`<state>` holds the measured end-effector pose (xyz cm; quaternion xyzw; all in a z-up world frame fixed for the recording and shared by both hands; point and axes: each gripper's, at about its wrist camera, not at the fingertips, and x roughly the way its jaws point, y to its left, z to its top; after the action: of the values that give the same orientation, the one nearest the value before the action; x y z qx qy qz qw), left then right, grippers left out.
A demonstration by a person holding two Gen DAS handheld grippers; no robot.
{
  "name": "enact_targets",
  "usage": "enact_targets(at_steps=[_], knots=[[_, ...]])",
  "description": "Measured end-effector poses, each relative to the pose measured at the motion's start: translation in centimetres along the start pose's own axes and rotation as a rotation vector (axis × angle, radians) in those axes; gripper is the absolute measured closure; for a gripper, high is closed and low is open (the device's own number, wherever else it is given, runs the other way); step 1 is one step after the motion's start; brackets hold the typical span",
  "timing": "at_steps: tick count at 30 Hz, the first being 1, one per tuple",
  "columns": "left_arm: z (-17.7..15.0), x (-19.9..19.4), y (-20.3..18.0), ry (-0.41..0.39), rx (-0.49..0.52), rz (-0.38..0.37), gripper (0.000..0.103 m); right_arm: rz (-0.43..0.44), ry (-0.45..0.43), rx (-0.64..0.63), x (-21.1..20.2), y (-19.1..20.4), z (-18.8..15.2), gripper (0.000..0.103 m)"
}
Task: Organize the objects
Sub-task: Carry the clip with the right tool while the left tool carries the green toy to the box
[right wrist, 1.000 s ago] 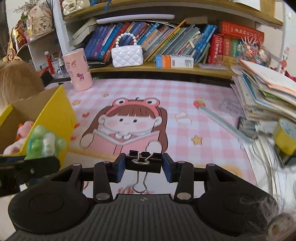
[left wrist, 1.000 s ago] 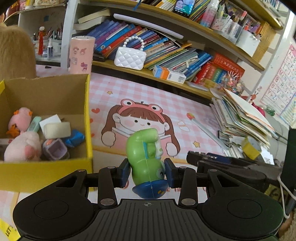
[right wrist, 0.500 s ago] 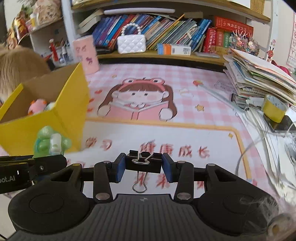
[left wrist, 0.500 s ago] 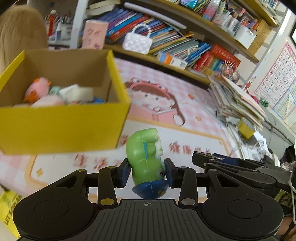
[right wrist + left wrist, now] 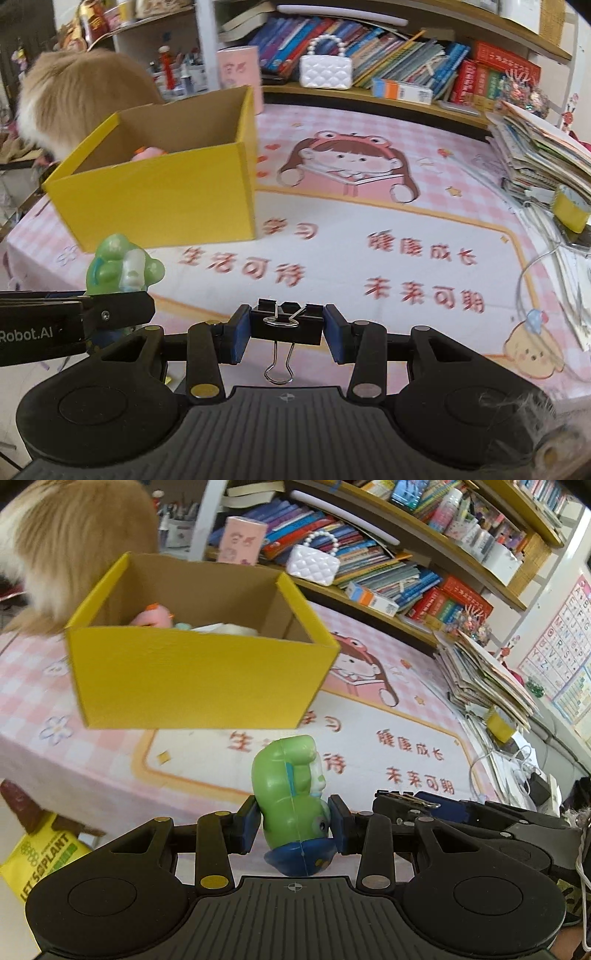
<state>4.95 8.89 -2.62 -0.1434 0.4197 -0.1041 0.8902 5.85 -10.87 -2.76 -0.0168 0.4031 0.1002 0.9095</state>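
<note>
left claw (image 5: 295, 821): clenched on a green toy figure (image 5: 291, 794) with a blue base, blue pads pressed on both of its sides; the toy stands upright between the fingers, above the near part of the surface.
right claw (image 5: 285, 330): grasping a black binder clip (image 5: 285, 325) across its body, pads on both ends; the wire handles hang toward the camera.
claws together: side by side; in the right wrist view the left claw and its green toy sit at the lower left, in the left wrist view the right claw shows at the lower right.
yellow box (image 5: 192, 679): open cardboard box, yellow outside and brown inside, standing on the left part of the surface beyond both claws; a pink plush (image 5: 153, 617) and some pale items peek over its rim.
surface (image 5: 369, 236): covered by a pink checked mat with a cartoon girl reading and red characters.
far side: shelf of books, a white quilted purse (image 5: 325, 72), a pink cup (image 5: 240, 74).
right side: a leaning stack of papers (image 5: 539, 155), a yellow tape roll (image 5: 570, 210) just in front of it.
left background: a tan furry shape (image 5: 77, 92) behind the box, blurred.
</note>
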Motion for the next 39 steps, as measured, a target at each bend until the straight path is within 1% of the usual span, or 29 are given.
enact_targets(at_steps=[9, 22, 32, 39], knots=[[-1.8, -3.2, 3.3, -0.023, -0.045, 0.033, 0.065, 0.055, 0.001, -0.043, -1.0, 4.4, -1.5, 0.063], [-2.9, -7.5, 6.9, -0.115, -0.119, 0.088, 0.065, 0.124, -0.026, -0.145, -2.2, 9.8, -1.4, 0.063], [-2.5, -8.4, 8.0, -0.167, -0.143, 0.102, 0.066, 0.138, -0.045, -0.182, -1.5, 11.1, -0.3, 0.063], [-0.3, -8.1, 7.9, -0.211, -0.115, 0.130, 0.066, 0.145, -0.083, -0.193, -0.4, 11.4, 2.0, 0.063]])
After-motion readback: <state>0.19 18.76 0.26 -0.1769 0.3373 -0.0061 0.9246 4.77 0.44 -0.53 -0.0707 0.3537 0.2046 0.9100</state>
